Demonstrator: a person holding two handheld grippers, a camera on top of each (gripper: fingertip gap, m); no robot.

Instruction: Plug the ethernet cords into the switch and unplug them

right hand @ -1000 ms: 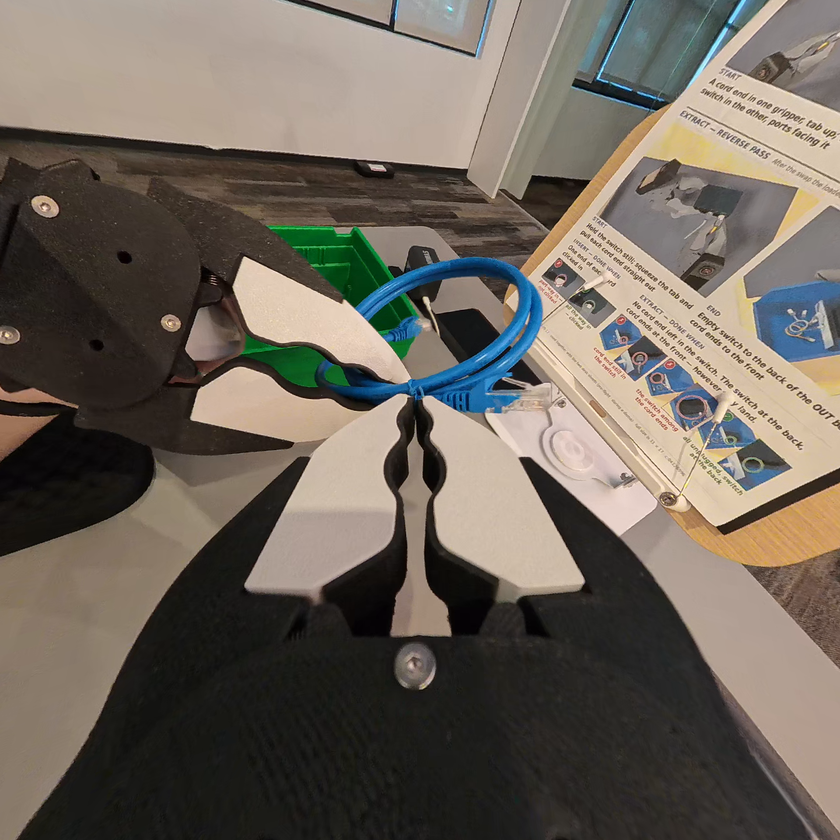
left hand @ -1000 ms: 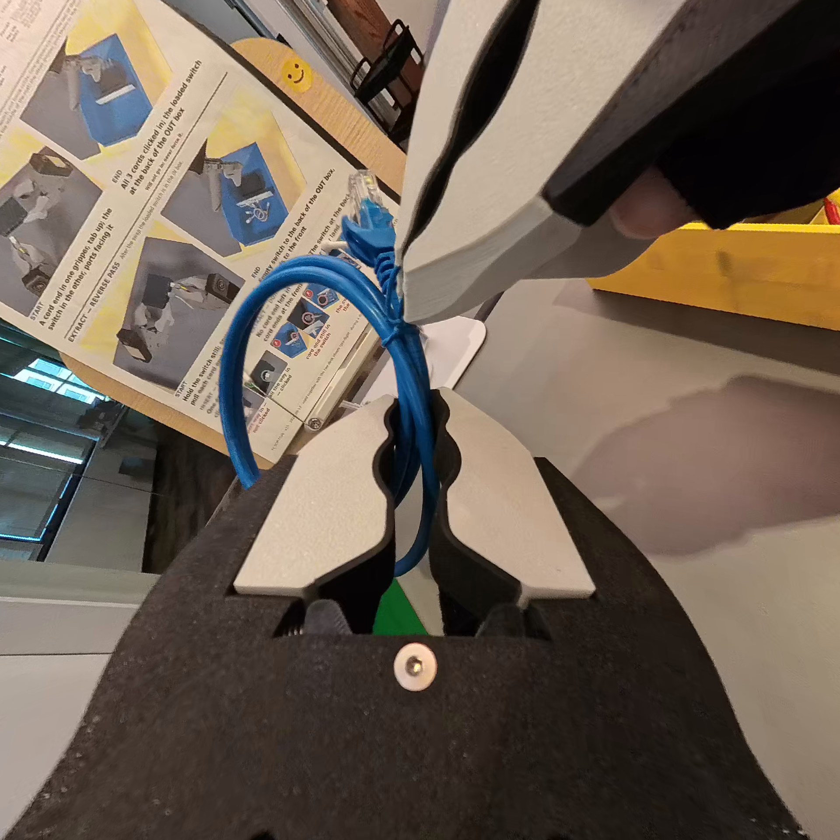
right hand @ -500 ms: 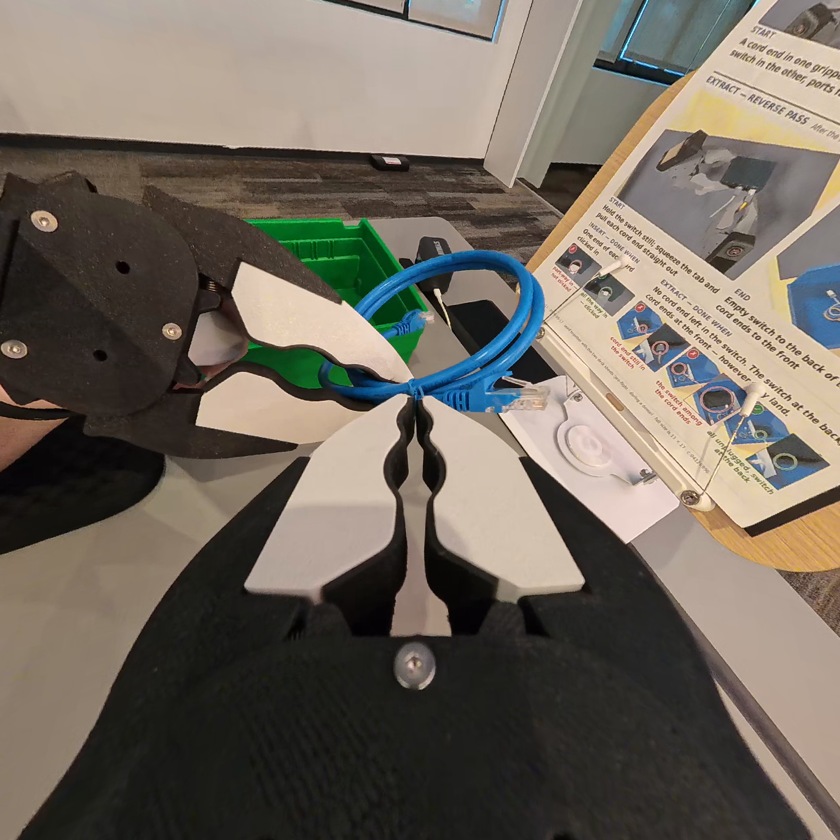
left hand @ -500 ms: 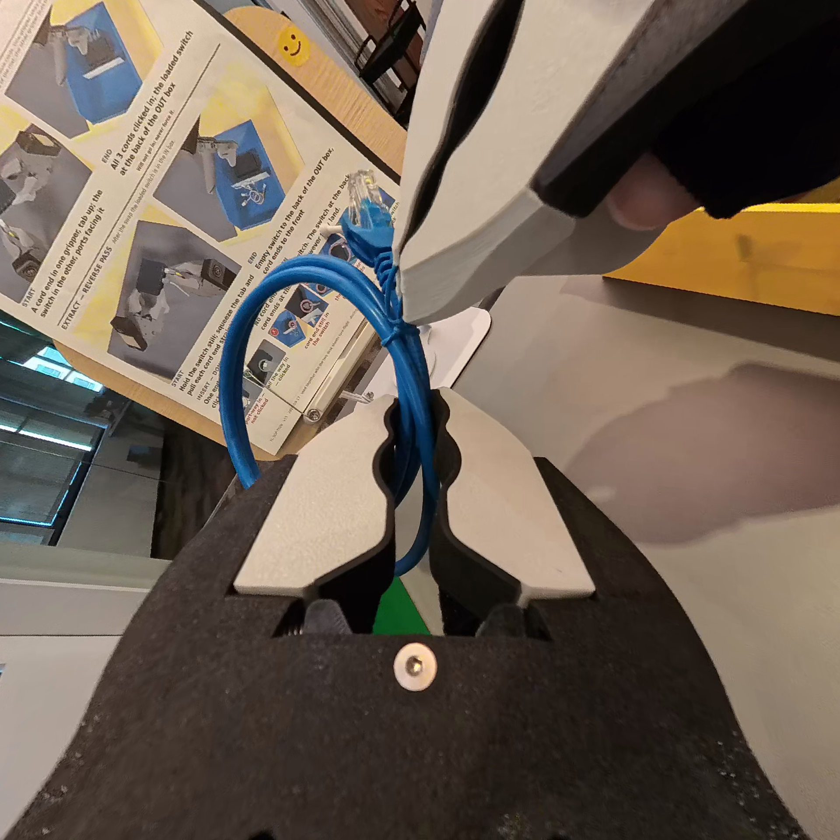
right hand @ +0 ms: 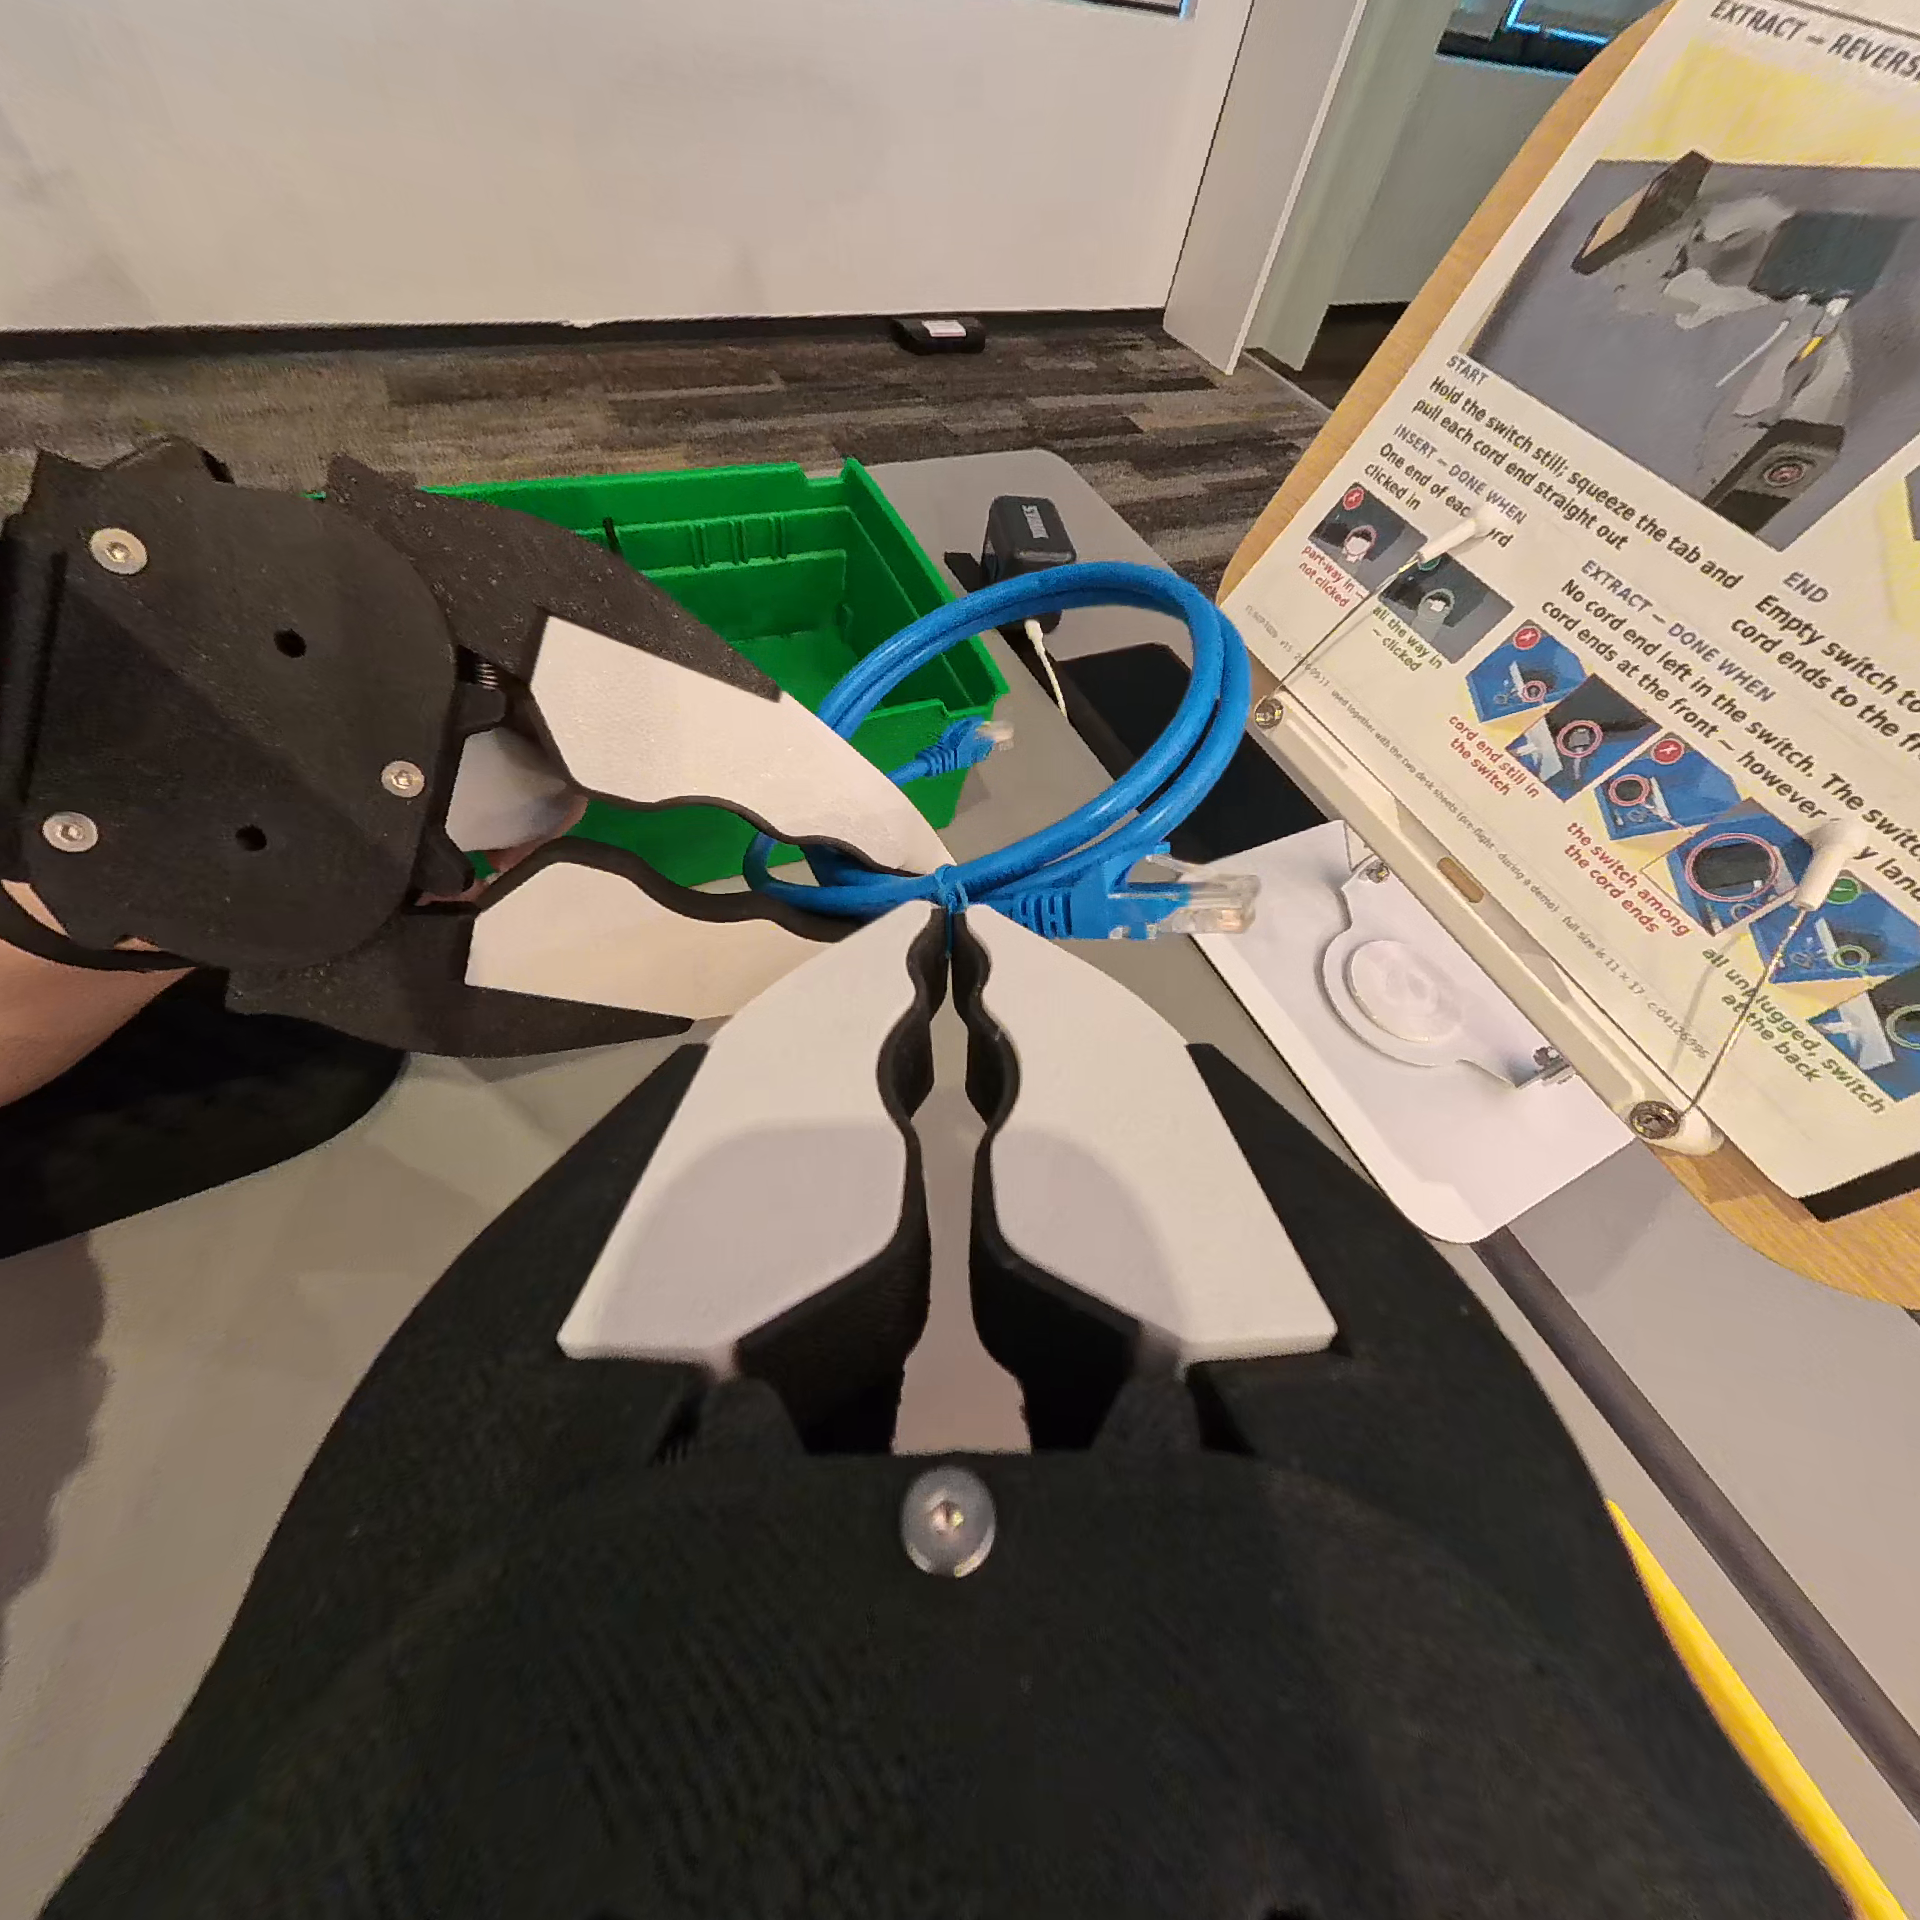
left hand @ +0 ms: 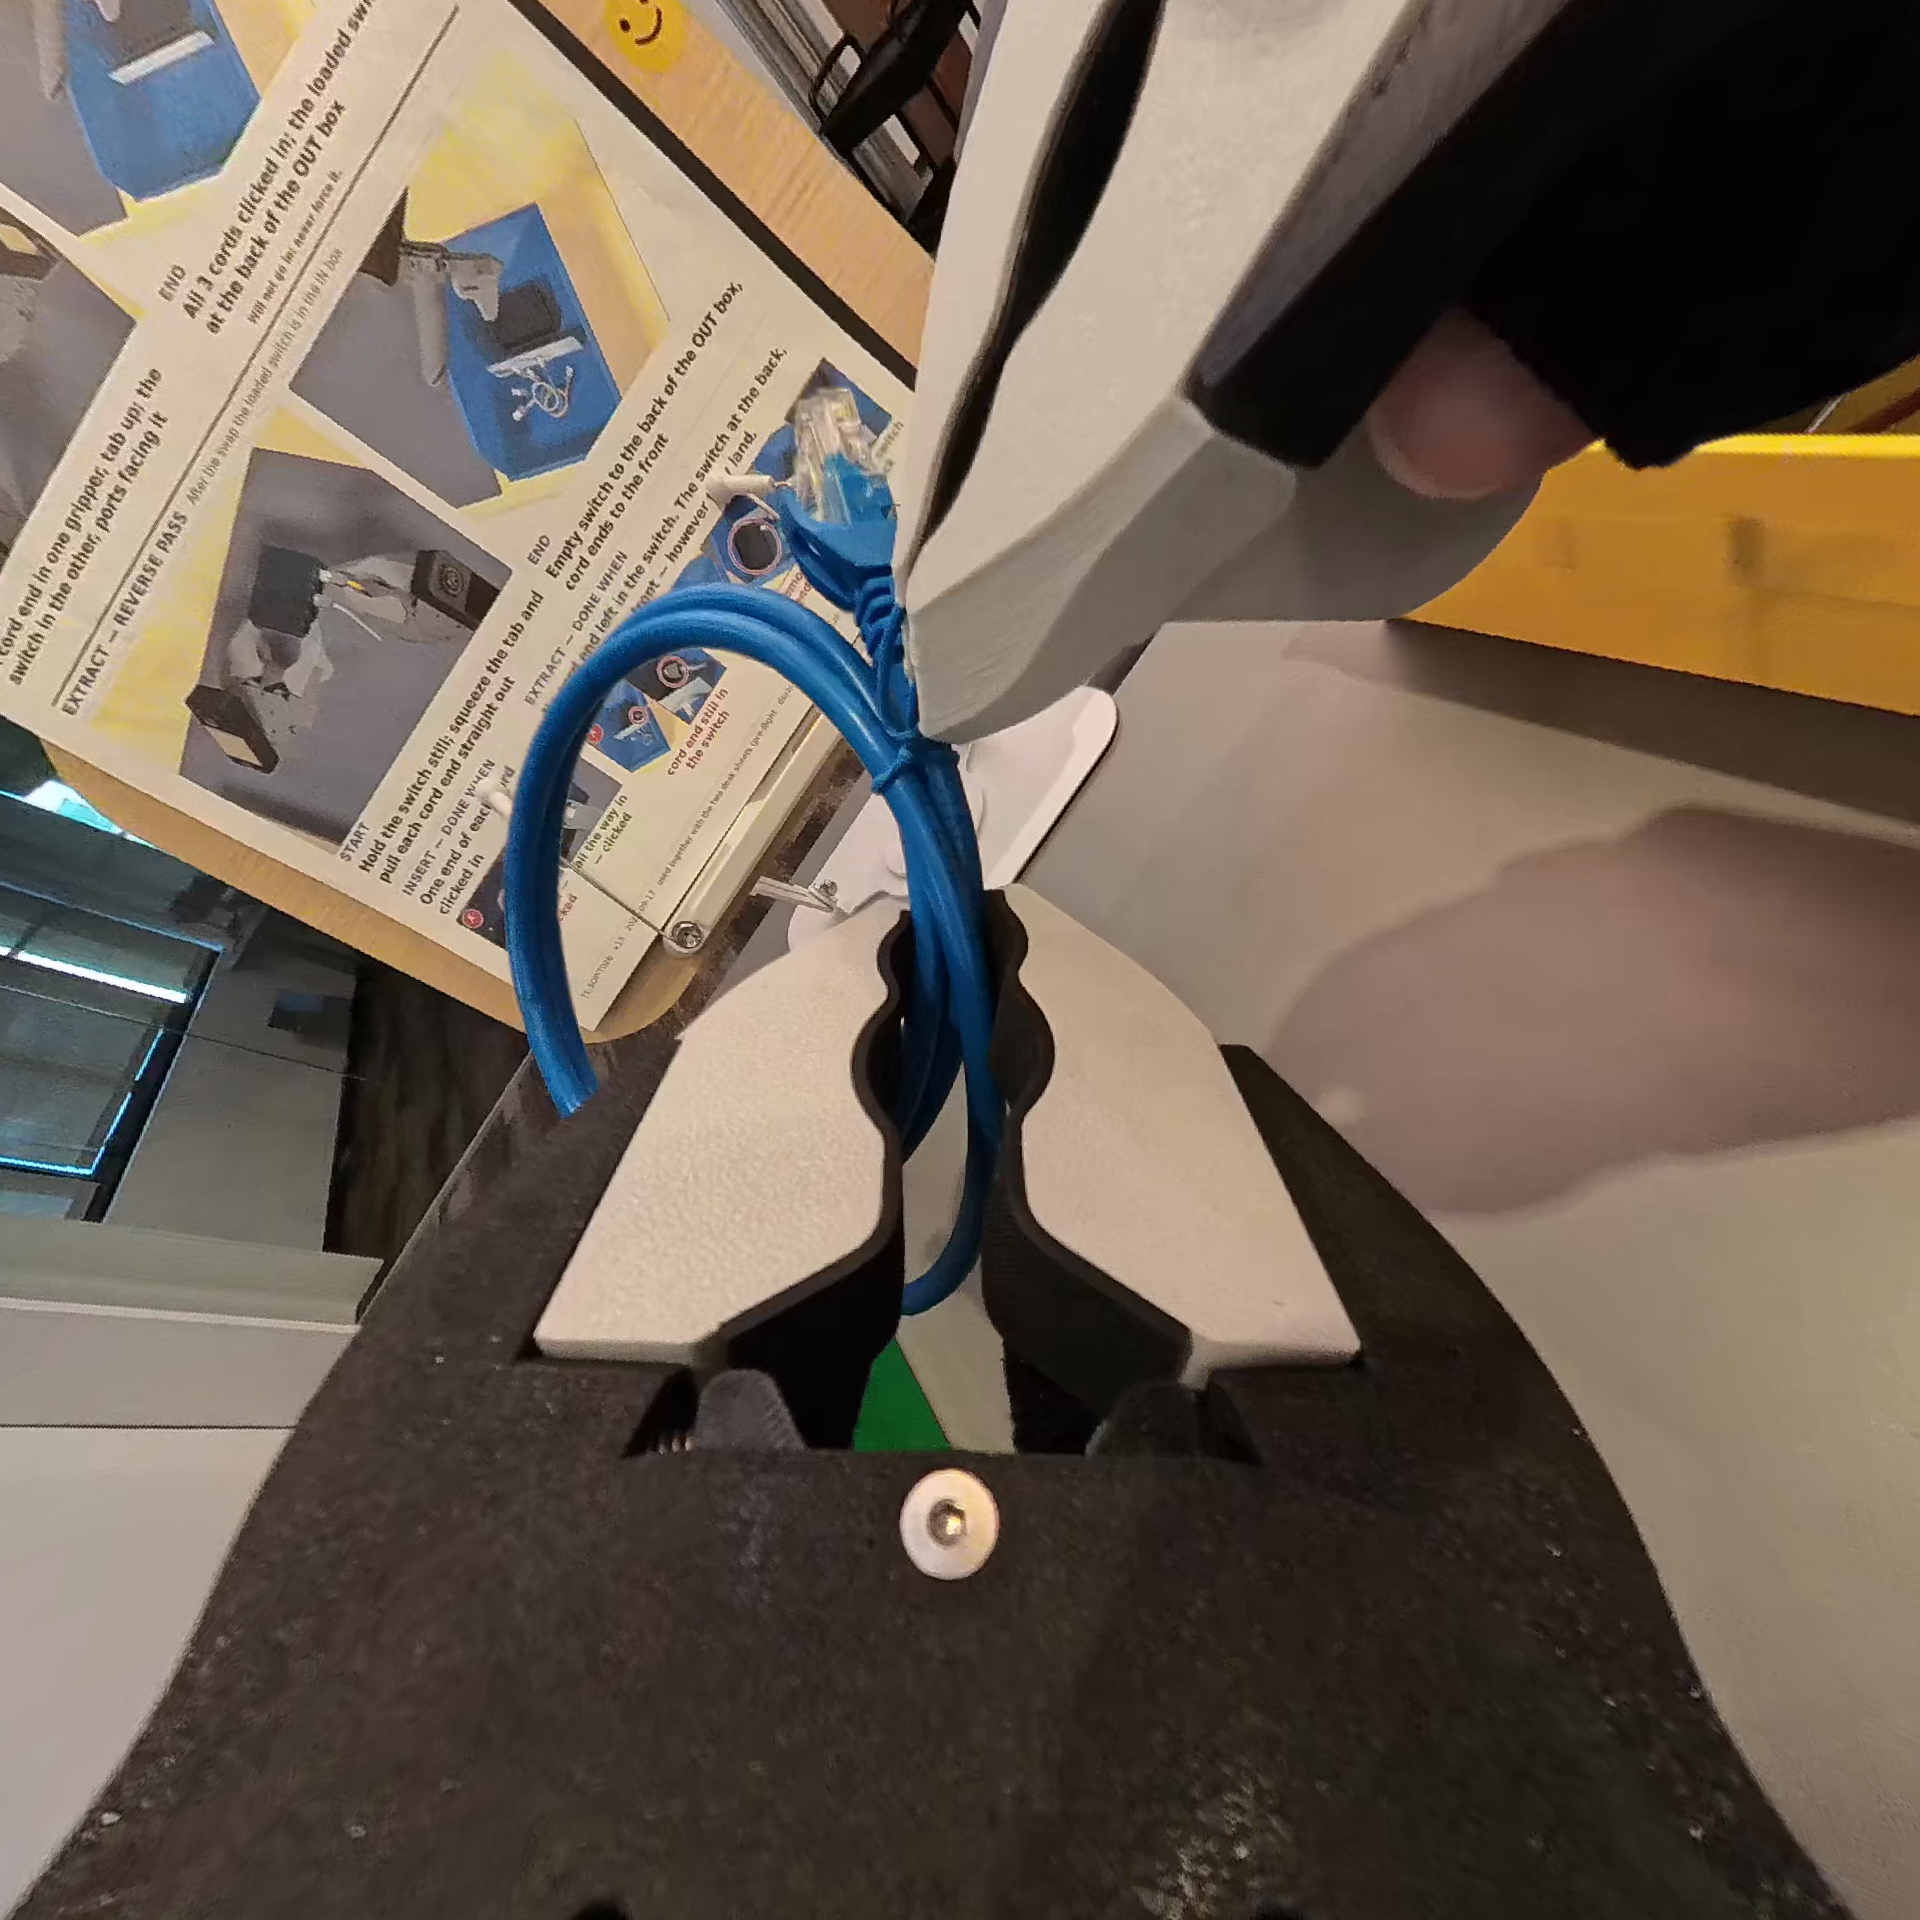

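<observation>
The coiled ethernet cord hangs between both grippers above the table. A bin stands behind the left gripper; the instruction board leans at the right.

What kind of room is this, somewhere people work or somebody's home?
Most likely an office or lab set up as a test station. A grey table carries a propped-up instruction board with photo steps, beside a green parts bin. Behind it are carpet-tile flooring and plain white walls.
</observation>
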